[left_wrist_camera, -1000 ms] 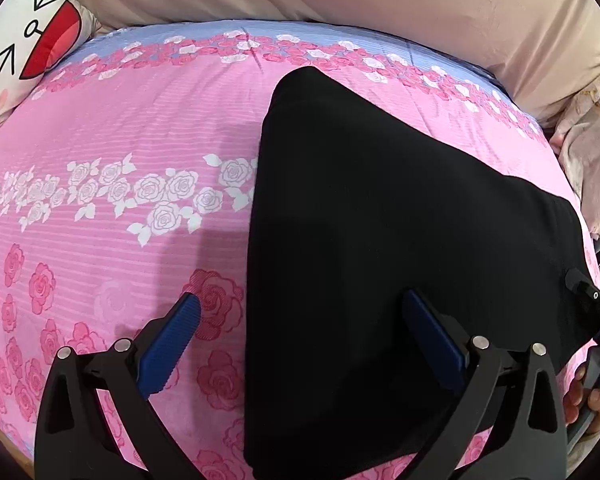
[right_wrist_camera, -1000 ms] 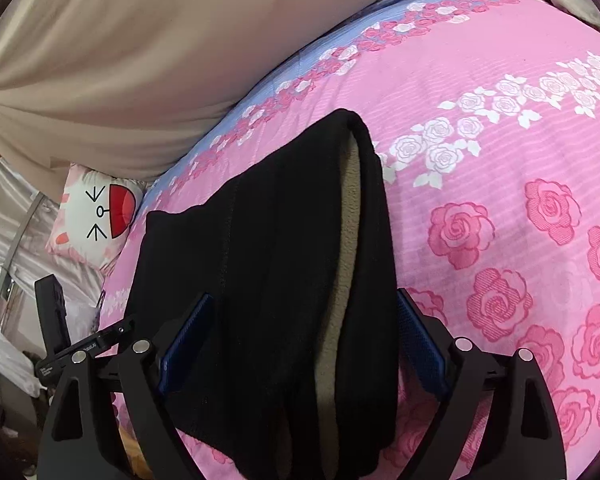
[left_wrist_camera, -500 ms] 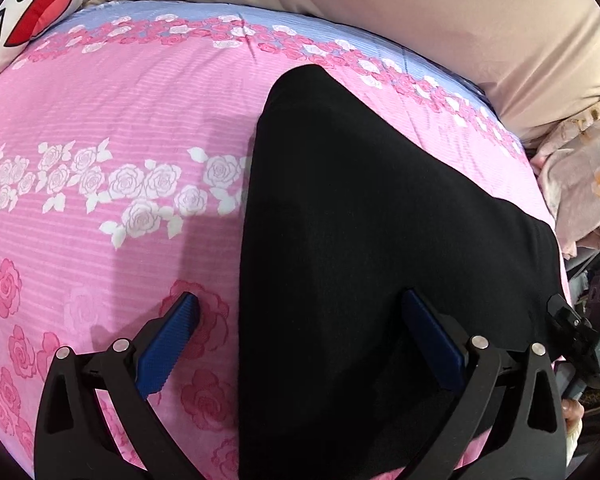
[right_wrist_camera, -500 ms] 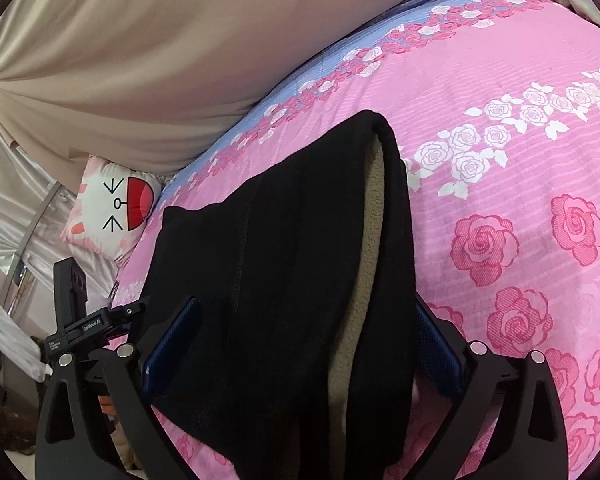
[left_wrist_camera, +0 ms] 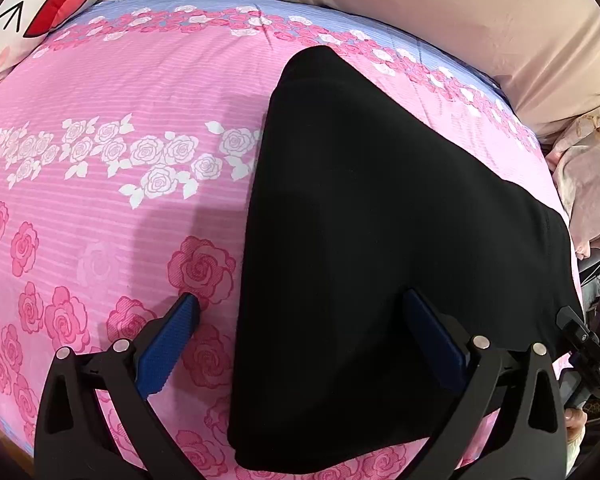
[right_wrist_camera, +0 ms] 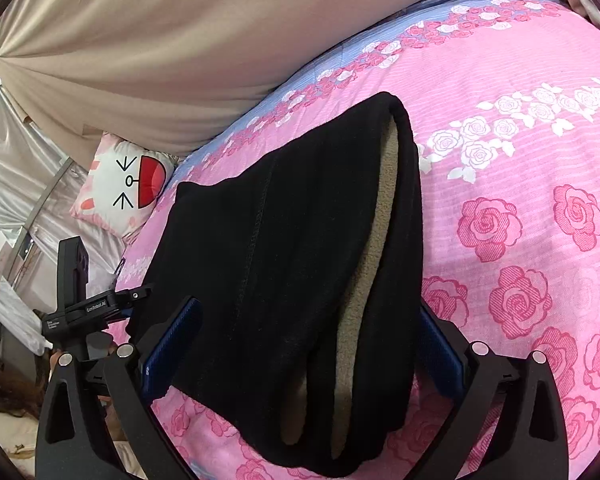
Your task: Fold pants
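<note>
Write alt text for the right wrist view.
Folded black pants with a tan lining lie on a pink rose bedspread, between the open right gripper's blue fingers. A cartoon-face pillow sits far left.

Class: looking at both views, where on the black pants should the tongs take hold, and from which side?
Probably the open end of the black pants, where tan lining separates the layers. The right tongs already straddle it, so approach from the near bed edge.
</note>
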### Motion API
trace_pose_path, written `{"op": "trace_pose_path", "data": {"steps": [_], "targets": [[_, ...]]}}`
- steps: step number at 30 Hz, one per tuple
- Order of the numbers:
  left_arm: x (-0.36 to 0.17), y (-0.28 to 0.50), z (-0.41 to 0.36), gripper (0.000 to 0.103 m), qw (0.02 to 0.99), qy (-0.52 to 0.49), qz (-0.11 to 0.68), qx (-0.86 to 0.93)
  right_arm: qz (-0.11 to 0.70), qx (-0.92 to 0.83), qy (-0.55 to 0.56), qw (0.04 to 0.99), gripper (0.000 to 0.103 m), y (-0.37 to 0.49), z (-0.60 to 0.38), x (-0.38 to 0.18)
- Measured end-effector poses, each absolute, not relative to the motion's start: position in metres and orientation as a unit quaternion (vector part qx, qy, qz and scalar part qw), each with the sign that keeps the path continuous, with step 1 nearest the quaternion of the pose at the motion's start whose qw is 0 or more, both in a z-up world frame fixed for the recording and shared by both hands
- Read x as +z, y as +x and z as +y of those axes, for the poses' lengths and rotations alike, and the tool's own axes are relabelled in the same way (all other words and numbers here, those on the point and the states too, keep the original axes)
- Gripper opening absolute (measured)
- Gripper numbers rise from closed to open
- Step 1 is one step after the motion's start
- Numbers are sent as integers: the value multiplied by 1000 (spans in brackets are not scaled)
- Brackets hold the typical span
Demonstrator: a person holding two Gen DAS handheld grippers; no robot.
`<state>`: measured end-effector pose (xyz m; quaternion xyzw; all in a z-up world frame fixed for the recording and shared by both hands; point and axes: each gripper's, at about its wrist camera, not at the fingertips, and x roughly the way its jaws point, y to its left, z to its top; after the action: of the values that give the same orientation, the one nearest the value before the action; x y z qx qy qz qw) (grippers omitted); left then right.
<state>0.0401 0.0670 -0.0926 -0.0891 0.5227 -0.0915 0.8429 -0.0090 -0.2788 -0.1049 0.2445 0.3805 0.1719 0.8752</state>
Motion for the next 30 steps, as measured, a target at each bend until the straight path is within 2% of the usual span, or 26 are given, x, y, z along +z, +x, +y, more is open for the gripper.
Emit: {"op": "trace_pose_path", "data": {"steps": [13,22,30], "targets": [[-93,40,68,98,843,-89,520,-103,397,178,252,865,98,-3,-287,-105],[-91,30,79,98,818,-110,545,-150,438,232,273,824,98,-13,-290,-106],[-93,44,69,98,814,-112,541,-178,432,230,289,822,98,11,-283,-107]]}}
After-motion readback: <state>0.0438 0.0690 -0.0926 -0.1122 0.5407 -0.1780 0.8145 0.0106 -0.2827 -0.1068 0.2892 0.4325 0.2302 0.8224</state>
